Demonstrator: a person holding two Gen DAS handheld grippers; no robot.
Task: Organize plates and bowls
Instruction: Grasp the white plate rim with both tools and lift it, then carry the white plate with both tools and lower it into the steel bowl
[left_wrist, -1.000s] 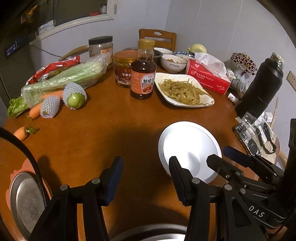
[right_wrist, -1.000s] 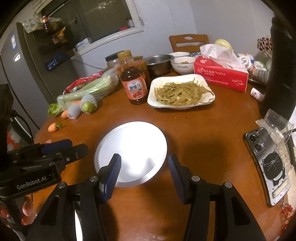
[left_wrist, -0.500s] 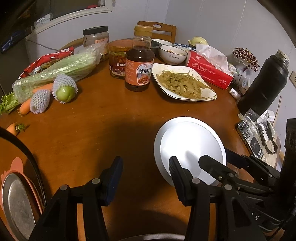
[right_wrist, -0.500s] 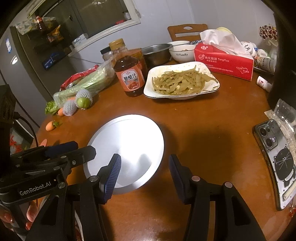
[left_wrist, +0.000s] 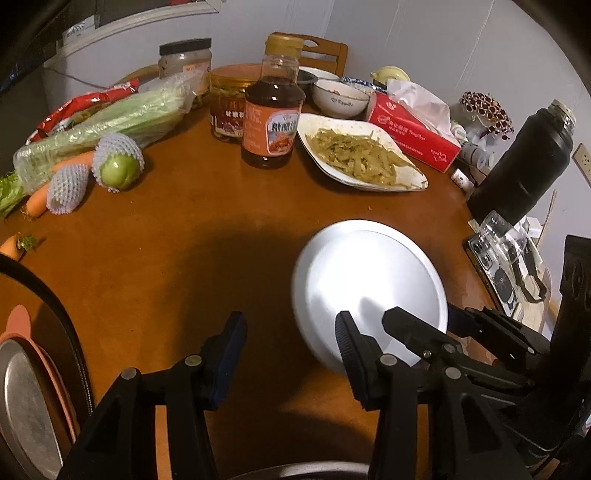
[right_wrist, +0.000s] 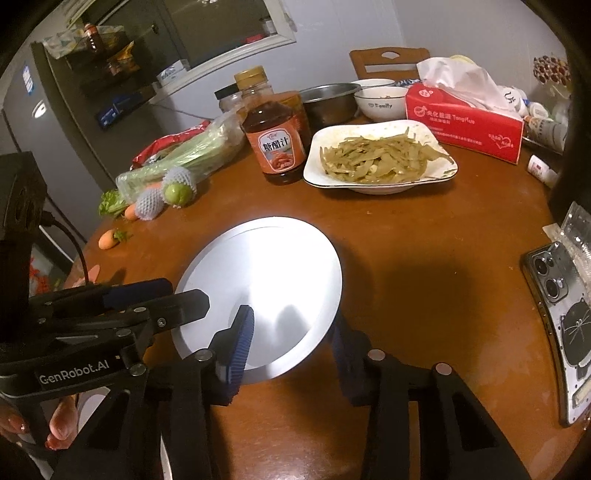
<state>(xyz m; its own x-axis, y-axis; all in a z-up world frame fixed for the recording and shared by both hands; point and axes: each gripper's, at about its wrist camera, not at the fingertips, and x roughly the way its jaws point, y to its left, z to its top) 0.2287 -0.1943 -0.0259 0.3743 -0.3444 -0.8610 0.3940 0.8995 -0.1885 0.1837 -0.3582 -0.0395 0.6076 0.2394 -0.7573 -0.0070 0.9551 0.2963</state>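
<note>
Closing my right gripper (right_wrist: 291, 332) on the white plate (right_wrist: 266, 280) rim; shallow bite could slip, knocking it twd the sauce bottle (right_wrist: 275, 144). Left gripper (left_wrist: 291, 354) closing, empty.

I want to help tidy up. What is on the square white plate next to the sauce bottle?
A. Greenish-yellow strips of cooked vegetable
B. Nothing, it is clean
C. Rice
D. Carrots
A: the square white plate beside the sauce bottle is piled with greenish-yellow vegetable strips; the bare one is the round white plate nearer the grippers.
</note>
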